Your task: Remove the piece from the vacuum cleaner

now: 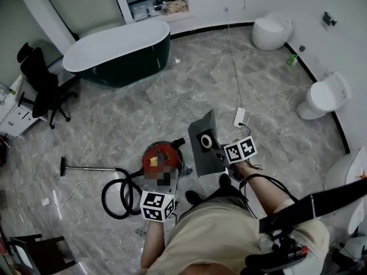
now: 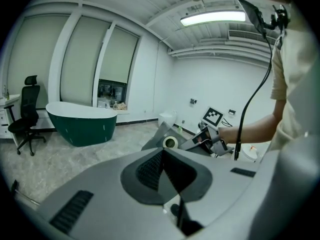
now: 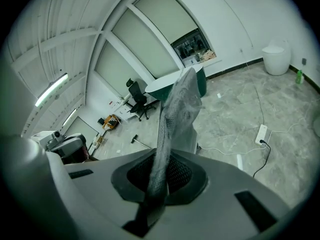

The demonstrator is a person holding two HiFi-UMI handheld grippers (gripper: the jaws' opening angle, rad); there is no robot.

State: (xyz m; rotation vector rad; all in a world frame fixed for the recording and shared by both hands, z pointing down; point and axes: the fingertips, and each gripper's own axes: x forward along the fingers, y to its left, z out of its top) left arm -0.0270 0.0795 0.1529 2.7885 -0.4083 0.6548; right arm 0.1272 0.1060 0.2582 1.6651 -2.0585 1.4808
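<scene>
The red vacuum cleaner [image 1: 162, 156] sits on the marble floor in front of the person, partly hidden by a mosaic patch; it shows at the left edge of the right gripper view as well [image 3: 65, 146]. My right gripper [image 1: 221, 154] is shut on the grey piece [image 1: 202, 145], a flat bag with a white ring, held up to the right of the vacuum and apart from it. In the right gripper view the piece [image 3: 175, 114] stands edge-on between the pads. My left gripper [image 1: 160, 195] hovers just near the vacuum's front, shut with nothing in it [image 2: 164, 156]. The left gripper view also catches the piece [image 2: 169, 142].
The black hose [image 1: 117, 196] coils left of the vacuum, its wand [image 1: 86, 168] lying on the floor. A white power strip [image 1: 239, 117] and cable lie beyond the piece. A dark green bathtub [image 1: 117, 50], office chair [image 1: 40, 82] and toilets [image 1: 324, 96] line the room's edges.
</scene>
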